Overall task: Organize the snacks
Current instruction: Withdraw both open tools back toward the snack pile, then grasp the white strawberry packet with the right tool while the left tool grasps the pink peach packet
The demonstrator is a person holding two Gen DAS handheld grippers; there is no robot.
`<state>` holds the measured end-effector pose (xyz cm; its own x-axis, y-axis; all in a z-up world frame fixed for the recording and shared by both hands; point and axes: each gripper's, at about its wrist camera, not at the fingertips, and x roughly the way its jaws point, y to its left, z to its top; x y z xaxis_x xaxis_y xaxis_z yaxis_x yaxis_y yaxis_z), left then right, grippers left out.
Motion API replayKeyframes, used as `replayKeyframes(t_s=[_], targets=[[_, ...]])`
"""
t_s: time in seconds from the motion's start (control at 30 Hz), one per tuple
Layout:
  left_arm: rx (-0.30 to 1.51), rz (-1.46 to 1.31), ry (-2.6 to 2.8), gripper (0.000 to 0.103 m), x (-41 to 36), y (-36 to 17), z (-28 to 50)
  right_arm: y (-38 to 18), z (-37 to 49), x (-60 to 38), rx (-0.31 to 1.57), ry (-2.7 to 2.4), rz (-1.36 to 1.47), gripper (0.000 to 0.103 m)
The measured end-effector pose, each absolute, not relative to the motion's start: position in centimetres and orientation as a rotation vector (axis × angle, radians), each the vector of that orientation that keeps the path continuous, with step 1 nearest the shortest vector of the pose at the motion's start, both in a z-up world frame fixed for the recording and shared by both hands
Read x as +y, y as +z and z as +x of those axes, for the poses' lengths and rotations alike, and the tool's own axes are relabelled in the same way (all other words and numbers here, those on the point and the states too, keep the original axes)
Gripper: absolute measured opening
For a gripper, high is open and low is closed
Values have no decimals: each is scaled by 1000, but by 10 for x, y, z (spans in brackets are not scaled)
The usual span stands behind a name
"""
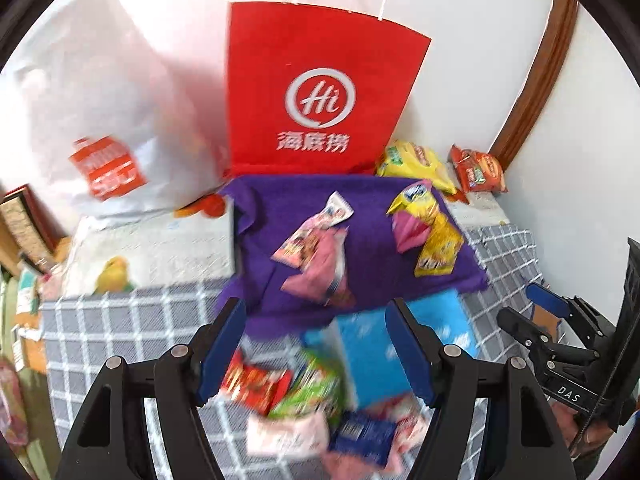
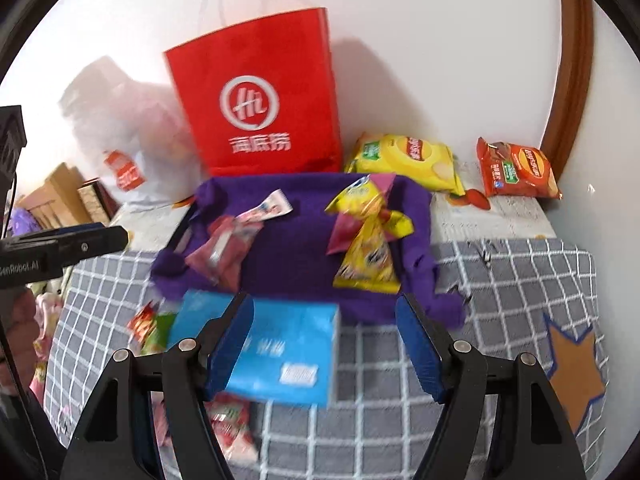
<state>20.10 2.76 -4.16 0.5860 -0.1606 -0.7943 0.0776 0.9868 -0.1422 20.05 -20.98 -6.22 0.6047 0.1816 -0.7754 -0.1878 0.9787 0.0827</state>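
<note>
A purple felt tray holds pink snack packets on its left and yellow snack packets on its right. My left gripper is open and empty, above a loose pile of packets: red, green, dark blue. My right gripper is open and empty over a blue box in front of the tray.
A red paper bag stands behind the tray, a white plastic bag to its left. Yellow and red chip bags lie at the back right by the wall. A grey checked cloth covers the surface.
</note>
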Motion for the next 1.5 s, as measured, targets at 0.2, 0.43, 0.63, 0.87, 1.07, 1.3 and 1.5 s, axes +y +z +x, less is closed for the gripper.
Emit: replayKeyframes(t_s=[0.2, 0.43, 0.63, 0.87, 1.07, 1.3, 1.5], targets=[[941, -124, -94, 70, 52, -51, 143, -79, 148, -189, 905, 294, -8, 67], [953, -154, -66, 70, 77, -68, 102, -111, 114, -164, 934, 287, -101, 61], [970, -179, -86, 70, 87, -86, 96, -134, 112, -157, 993, 271, -100, 57], [984, -220, -83, 70, 96, -101, 93, -153, 116, -145, 1026, 303, -117, 57], [993, -227, -63, 70, 93, -108, 94, -166, 119, -139, 1048, 363, -116, 57], [998, -216, -45, 70, 84, -106, 90, -174, 123, -127, 1044, 434, -111, 61], [994, -223, -46, 70, 86, -108, 87, -182, 116, -108, 980, 404, -201, 72]])
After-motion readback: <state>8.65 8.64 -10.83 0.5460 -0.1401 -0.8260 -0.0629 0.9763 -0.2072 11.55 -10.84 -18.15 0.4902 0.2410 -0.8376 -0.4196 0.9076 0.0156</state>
